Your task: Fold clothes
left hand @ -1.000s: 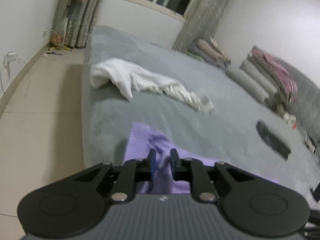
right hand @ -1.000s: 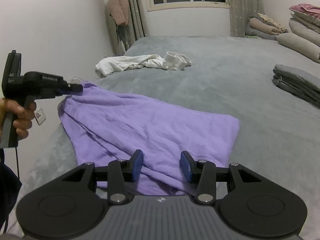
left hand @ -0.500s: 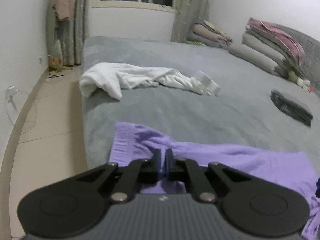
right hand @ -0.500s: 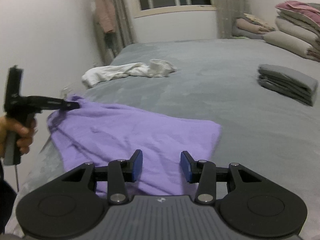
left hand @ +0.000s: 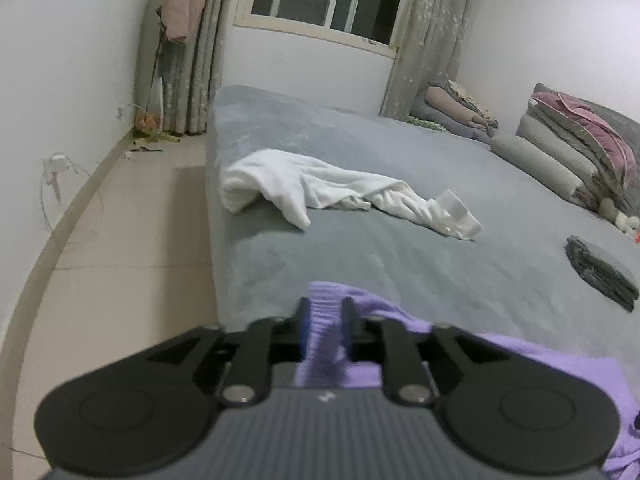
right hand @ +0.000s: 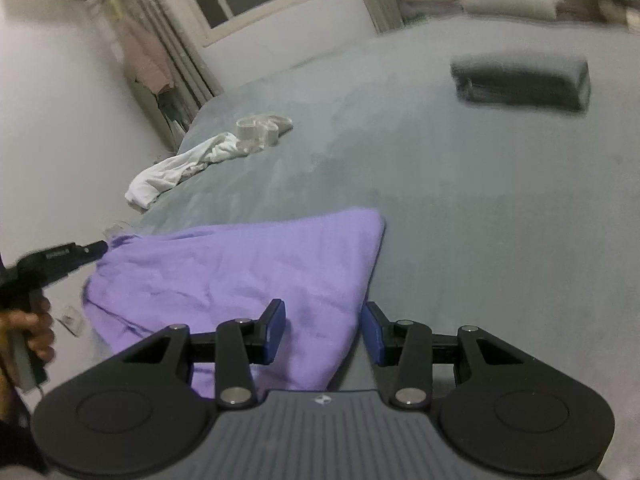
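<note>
Over on the grey bed [left hand: 400,148], the purple garment [right hand: 256,264] lies spread near the edge. One ribbed corner sits between the narrow fingers of the left gripper [left hand: 325,320], which pinch it. Meanwhile the right gripper [right hand: 323,330] hovers with fingers wide over the garment's near edge. A white garment [left hand: 320,188] lies crumpled farther up, a folded grey stack [right hand: 520,80] well apart.

Purple garment [right hand: 248,264], white garment [left hand: 320,188], grey bed [left hand: 400,256].
</note>
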Available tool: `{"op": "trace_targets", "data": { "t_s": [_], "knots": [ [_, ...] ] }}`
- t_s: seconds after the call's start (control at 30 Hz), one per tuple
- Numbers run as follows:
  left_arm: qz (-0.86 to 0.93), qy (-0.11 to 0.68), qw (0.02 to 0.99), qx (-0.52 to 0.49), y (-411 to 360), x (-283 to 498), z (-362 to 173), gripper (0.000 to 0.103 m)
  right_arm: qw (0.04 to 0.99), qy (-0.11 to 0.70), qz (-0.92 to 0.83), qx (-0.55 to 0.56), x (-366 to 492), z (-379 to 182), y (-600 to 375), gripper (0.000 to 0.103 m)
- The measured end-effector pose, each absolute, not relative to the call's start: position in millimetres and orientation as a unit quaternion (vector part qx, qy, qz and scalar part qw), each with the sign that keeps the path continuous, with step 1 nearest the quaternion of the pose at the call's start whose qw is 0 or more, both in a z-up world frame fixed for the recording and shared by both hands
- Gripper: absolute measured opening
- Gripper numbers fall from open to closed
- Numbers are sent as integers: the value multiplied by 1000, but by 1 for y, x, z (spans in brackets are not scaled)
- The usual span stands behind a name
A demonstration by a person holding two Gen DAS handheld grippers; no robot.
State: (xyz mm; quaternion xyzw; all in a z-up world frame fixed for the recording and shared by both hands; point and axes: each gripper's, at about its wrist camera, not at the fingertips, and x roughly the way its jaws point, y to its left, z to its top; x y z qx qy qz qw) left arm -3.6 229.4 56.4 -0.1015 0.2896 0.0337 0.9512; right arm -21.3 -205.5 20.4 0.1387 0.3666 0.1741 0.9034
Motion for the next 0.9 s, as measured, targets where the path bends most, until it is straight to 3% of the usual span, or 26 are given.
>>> {"op": "trace_targets", "data": {
  "t_s": [0.03, 0.07, 0.23, 0.27, 0.3, 0.33, 0.37, 0.47, 0.67, 0.7, 0.73, 0.77, 0.9],
  "knots": [
    [31, 297, 950, -95, 227, -3, 55, 48, 901, 369, 176, 146, -21, 19, -206, 42],
    [27, 307, 947, -88, 224, -3, 52, 56, 898, 372, 178, 153, -21, 18, -207, 42],
    [37, 339, 938, -67, 214, 2, 38, 79, 884, 385, 188, 188, -21, 11, -212, 44],
    [36, 341, 936, -74, 215, 3, 37, 79, 882, 386, 190, 192, -21, 10, -212, 44],
    [31, 344, 935, -85, 216, 2, 36, 78, 882, 386, 191, 194, -21, 9, -212, 44],
    [27, 346, 933, -96, 217, 2, 34, 67, 881, 385, 193, 195, -22, 9, -211, 44],
    [23, 348, 931, -107, 219, 2, 33, 47, 881, 385, 195, 196, -22, 9, -210, 44],
    [22, 345, 931, -115, 220, 0, 34, 29, 874, 386, 207, 211, -23, 7, -210, 35],
    [13, 345, 927, -143, 229, 0, 34, 27, 853, 389, 222, 267, -23, -1, -216, 35],
    [13, 345, 927, -145, 230, 1, 34, 27, 852, 388, 221, 272, -23, -2, -217, 32],
    [14, 345, 928, -142, 228, 1, 34, 27, 851, 387, 220, 277, -23, -3, -217, 18],
    [17, 344, 929, -137, 227, 1, 34, 26, 852, 385, 219, 279, -23, -3, -217, 11],
    [15, 340, 930, -138, 226, 0, 37, 26, 864, 371, 219, 261, -27, 1, -212, 10]
  ]
}}
